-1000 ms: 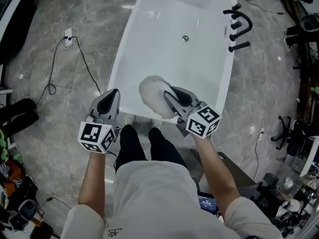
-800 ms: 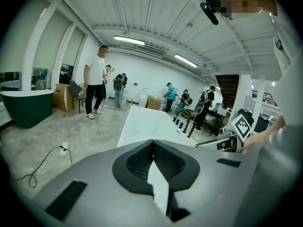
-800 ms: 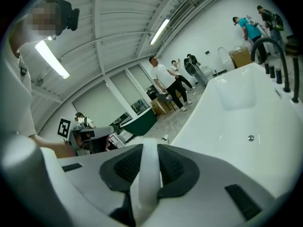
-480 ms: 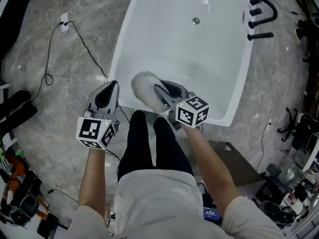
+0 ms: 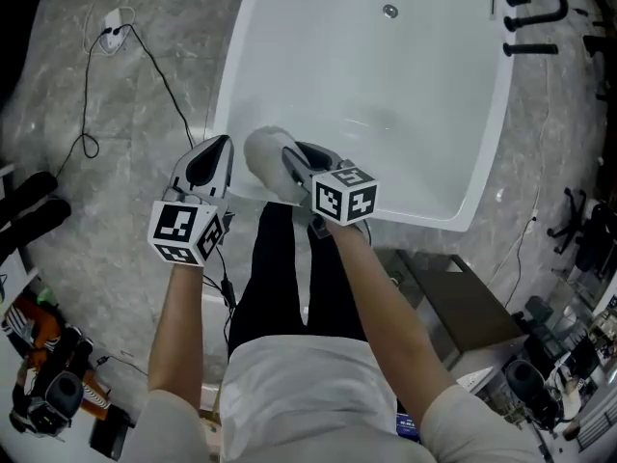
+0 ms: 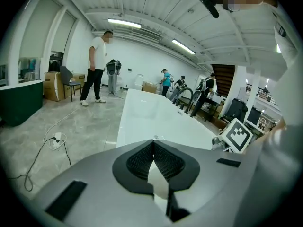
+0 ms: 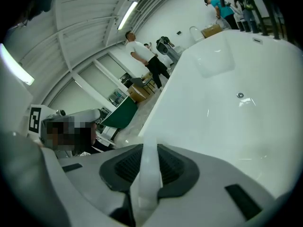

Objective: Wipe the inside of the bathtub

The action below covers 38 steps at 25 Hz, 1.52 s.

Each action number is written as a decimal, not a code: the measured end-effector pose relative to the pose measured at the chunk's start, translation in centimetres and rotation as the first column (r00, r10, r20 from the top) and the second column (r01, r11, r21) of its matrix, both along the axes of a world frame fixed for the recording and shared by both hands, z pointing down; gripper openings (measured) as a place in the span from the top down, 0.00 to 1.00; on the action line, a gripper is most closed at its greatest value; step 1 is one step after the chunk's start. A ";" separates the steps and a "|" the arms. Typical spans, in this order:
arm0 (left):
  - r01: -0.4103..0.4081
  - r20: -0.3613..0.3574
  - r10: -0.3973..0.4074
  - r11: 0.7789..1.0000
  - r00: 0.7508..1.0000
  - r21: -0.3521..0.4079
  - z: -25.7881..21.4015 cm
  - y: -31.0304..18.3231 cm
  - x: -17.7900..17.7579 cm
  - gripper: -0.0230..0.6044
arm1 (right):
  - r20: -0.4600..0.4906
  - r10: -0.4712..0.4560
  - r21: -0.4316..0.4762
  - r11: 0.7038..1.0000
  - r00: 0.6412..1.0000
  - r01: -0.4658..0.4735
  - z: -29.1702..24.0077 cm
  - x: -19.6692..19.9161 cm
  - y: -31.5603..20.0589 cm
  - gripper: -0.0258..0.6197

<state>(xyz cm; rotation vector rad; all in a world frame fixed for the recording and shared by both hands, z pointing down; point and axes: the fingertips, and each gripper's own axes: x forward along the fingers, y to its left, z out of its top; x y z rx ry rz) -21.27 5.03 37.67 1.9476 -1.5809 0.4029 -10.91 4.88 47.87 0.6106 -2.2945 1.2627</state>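
Note:
The white bathtub (image 5: 231, 75) fills the top of the head view, its drain (image 5: 389, 11) at the far end. My right gripper (image 5: 287, 159) is shut on a white fluffy wiping cloth (image 5: 265, 162) at the tub's near left corner, close to the rim. In the right gripper view a white strip of the cloth (image 7: 147, 167) is pinched between the jaws, with the tub's inside (image 7: 227, 103) beyond. My left gripper (image 5: 220, 146) is shut and holds nothing, just outside the tub's left rim. In the left gripper view my left gripper (image 6: 153, 143) points along the tub (image 6: 147, 112).
Black faucet fittings (image 5: 530, 13) stand on the tub's far right rim. A cable and a power socket (image 5: 108, 29) lie on the marble floor at the left. A dark box (image 5: 463, 307) sits right of my legs. A person (image 6: 97, 65) stands far off.
My right gripper has carried the cloth leftward to the tub's near left corner, ending close beside the left gripper. The left gripper has hardly moved.

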 end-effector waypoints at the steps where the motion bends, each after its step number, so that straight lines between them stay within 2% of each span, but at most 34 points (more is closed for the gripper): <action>1: -0.003 0.000 0.003 1.000 1.000 -0.006 0.4 0.1 0.0 0.95 | -0.010 0.002 -0.009 1.000 1.000 -0.002 0.6 -0.4 0.2 0.81; 10: -0.042 -0.007 0.041 0.998 0.999 -0.047 2.4 -0.1 0.7 0.95 | -0.134 -0.021 -0.057 0.998 0.991 0.014 4.5 -2.4 1.8 0.81; 15: -0.047 -0.007 0.046 0.997 0.999 -0.058 3.2 -0.5 -0.4 0.95 | -0.177 -0.031 -0.127 0.992 0.984 0.008 6.9 -3.7 1.6 0.81; 18: -0.063 -0.009 0.062 0.996 0.998 -0.065 3.8 -0.9 -0.7 0.95 | -0.192 -0.085 -0.154 0.986 0.978 0.056 7.7 -4.6 1.6 0.81; 26: -0.105 -0.018 0.104 0.992 0.994 -0.073 5.3 -0.7 0.1 0.95 | -0.247 -0.191 -0.148 0.976 0.950 0.158 8.2 -5.5 2.6 0.81; 31: -0.142 -0.034 0.140 0.986 0.990 -0.082 5.9 -1.3 1.1 0.95 | -0.260 -0.190 -0.163 0.975 0.947 0.151 8.7 -4.6 2.3 0.81; 38: -0.191 -0.056 0.187 0.978 0.981 -0.081 6.5 -2.1 2.9 0.95 | -0.312 -0.151 -0.176 0.979 0.938 0.099 10.0 -0.5 1.3 0.81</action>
